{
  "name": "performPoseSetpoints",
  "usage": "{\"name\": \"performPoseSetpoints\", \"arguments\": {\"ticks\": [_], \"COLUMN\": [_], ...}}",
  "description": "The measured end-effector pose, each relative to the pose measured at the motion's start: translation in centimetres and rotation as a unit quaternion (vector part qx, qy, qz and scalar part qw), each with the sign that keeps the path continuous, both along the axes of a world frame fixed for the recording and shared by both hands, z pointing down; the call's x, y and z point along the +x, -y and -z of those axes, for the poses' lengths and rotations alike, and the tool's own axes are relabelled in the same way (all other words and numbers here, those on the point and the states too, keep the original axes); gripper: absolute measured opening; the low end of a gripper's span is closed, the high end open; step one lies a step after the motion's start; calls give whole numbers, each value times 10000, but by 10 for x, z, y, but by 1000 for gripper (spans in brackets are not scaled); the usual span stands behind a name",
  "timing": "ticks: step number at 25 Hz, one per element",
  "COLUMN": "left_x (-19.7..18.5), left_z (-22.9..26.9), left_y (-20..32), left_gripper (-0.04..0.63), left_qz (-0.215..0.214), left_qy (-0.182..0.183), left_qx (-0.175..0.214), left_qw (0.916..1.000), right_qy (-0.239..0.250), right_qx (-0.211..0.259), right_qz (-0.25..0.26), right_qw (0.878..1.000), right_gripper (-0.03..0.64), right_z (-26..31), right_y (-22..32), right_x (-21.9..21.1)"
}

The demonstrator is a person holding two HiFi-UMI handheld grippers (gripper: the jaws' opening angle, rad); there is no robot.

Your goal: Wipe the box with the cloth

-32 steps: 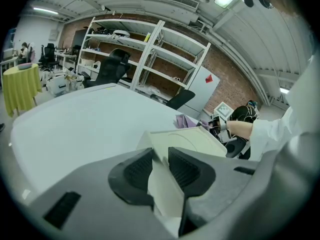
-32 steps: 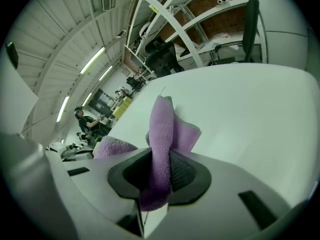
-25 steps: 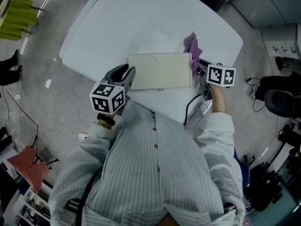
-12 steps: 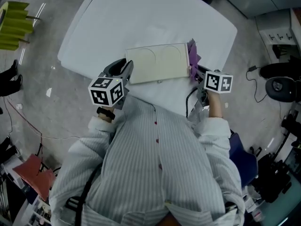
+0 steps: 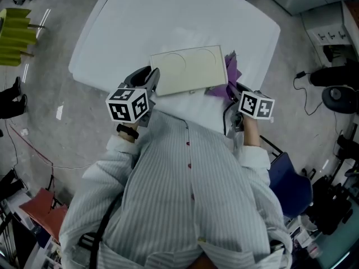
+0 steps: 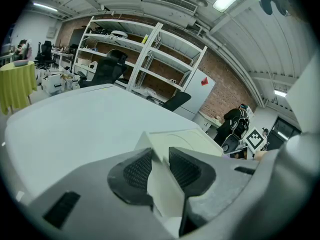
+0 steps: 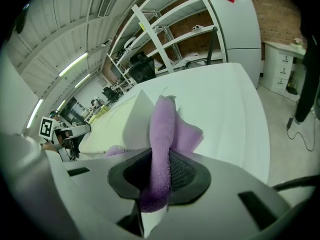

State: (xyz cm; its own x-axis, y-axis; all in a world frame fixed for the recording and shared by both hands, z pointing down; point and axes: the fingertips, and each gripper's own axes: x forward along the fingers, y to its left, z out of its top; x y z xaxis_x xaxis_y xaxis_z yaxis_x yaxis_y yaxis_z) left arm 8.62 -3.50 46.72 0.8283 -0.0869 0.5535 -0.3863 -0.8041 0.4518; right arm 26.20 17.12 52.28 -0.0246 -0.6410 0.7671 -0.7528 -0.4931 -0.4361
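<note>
Colours, head view: box point(image 5: 188, 70) cream with faint curved lines; cloth point(image 5: 231, 74) purple; table point(image 5: 140, 27) white; shirt point(image 5: 185, 206) pale, fine vertical stripes, red buttons; floor point(image 5: 50, 133) grey. On left gripper point(image 6: 159, 168) and right gripper point(image 7: 161, 173) — grey bodies, black ribbed pads point(image 6: 134, 173), cubes point(image 5: 128, 104) with black-and-white square markers. Upper left of frame — yellow-green drape point(image 5: 17, 35).

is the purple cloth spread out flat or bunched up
Bunched up: the purple terry cloth stands as a folded ridge pinched between the right gripper's jaws, not spread flat.
</note>
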Motion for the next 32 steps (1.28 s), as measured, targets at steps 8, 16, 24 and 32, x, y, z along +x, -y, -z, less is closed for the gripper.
{"name": "performPoseSetpoints", "arguments": {"ticks": [8,16,24,32], "left_x": [-2,-1,-1,-1], "left_z": [2,3,1,-2], "left_y": [-1,-1,1,-1], "left_gripper": [91,91,91,91], "left_qz": [-113,-167,-335,-519], "left_qy": [-22,-134,-214,-298], "left_qx": [-244,-523,-718,-763], "left_qw": [9996,9984,9966,9953], "right_qy": [178,-30,-819,-824], "right_qx": [-238,-182,-287,-179], "right_qz": [-648,-1025,-856,-980], "right_qw": [9975,9946,9925,9916], "right_gripper": [81,81,81,81], "right_z": [0,7,15,15], "right_y": [-6,-5,-2,1], "right_x": [-8,-22,-31,-50]}}
